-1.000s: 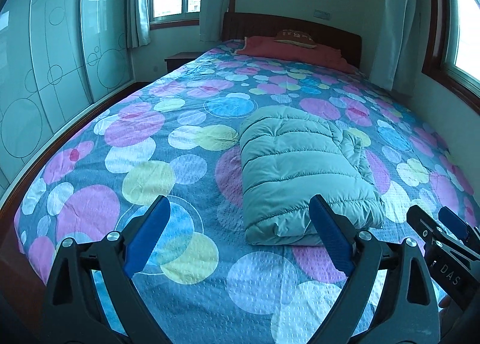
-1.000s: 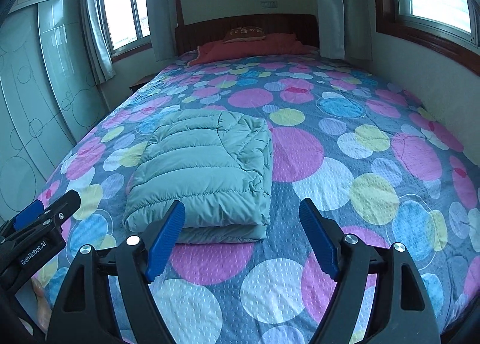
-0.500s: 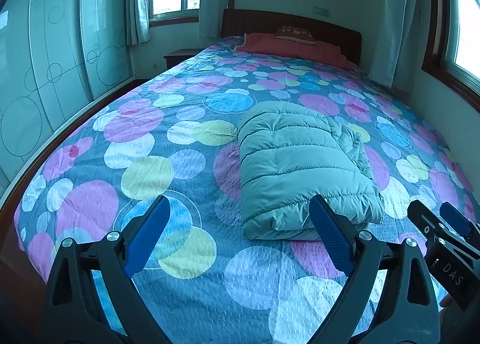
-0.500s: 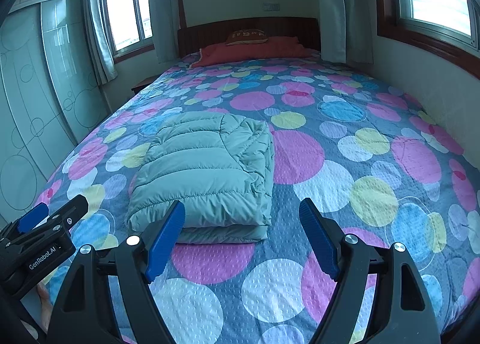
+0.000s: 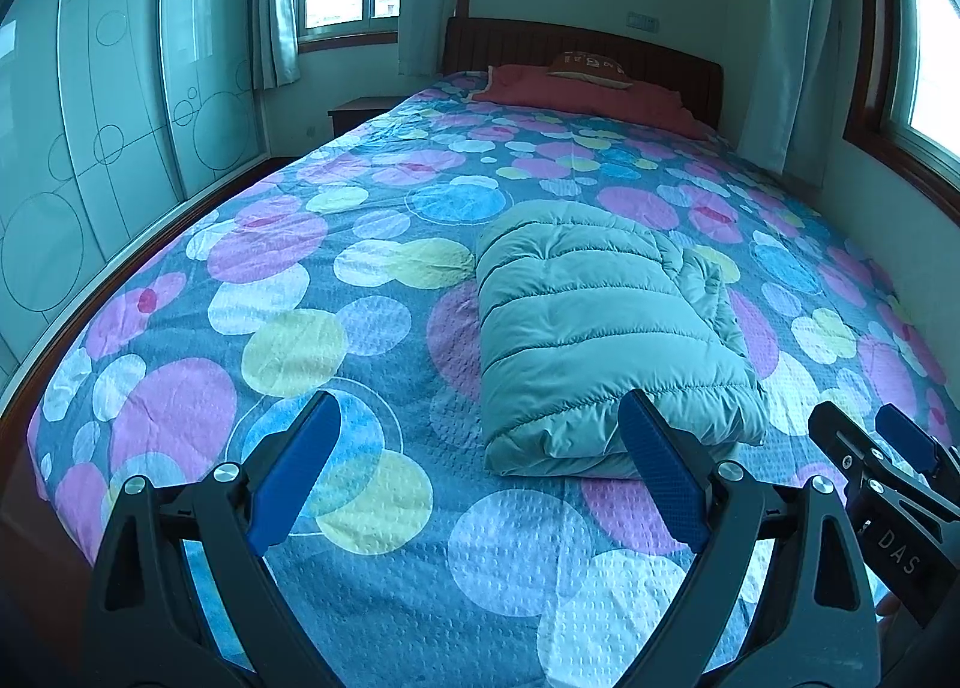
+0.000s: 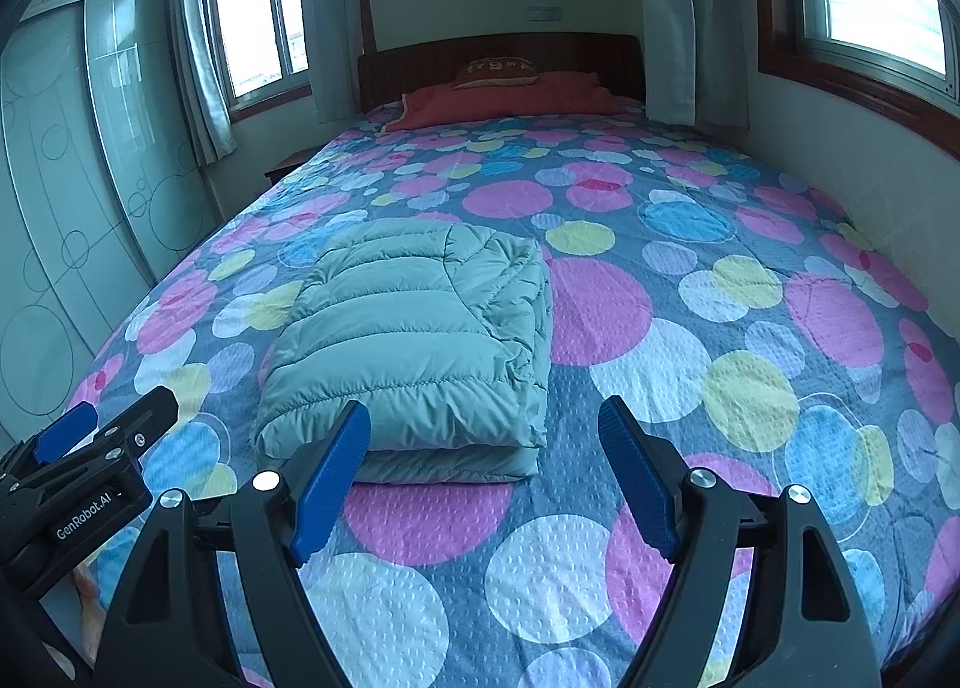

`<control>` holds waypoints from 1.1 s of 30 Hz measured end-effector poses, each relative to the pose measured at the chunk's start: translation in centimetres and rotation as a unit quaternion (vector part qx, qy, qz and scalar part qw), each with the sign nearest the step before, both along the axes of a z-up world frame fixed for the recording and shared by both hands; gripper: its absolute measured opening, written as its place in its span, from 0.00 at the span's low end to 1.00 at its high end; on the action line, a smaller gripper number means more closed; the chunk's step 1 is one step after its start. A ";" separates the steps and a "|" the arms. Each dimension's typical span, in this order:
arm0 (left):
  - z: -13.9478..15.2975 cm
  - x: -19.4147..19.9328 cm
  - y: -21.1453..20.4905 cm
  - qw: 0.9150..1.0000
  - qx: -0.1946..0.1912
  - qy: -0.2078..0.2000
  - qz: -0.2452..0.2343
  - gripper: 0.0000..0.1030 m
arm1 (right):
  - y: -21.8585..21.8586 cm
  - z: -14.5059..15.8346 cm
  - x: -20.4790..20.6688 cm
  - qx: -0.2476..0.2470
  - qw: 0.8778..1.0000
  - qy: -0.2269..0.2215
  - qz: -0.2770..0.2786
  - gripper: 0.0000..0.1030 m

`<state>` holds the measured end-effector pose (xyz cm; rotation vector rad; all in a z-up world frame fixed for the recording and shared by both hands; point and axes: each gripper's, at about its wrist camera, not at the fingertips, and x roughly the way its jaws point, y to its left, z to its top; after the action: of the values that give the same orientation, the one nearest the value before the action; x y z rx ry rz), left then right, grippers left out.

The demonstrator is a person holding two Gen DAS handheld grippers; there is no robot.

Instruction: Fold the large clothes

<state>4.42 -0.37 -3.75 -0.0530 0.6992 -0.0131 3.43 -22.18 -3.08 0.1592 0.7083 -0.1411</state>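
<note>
1. Lying folded mid-bed: padded jacket (image 5: 606,340), a compact bundle on the dotted bedspread (image 5: 336,328).
2. Left gripper (image 5: 480,472) and right gripper (image 6: 483,472): both wide, empty, short of the bundle.
3. Step: folding looks finished (judged); next, at most a tidying press.

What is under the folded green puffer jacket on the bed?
The puffer jacket lies folded directly on the circle-patterned bedspread; a pink circle shows at its near edge. Whatever lies beneath its middle is covered. Both grippers, left and right, hang open, apart from it.
</note>
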 end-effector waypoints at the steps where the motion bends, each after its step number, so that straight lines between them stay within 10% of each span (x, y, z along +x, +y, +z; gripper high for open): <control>1: 0.0 0.0 0.0 1.000 0.000 0.000 0.000 0.91 | 0.0 0.0 0.0 0.000 1.000 0.000 0.000 0.75; 33: 0.8 0.0 0.1 1.000 0.002 -0.016 -0.005 0.96 | 0.2 -0.1 -0.1 -0.001 1.000 -0.001 0.001 0.75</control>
<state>4.40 -0.30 -3.00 -0.0459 0.6682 -0.0216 3.36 -21.94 -3.17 0.1567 0.7070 -0.1403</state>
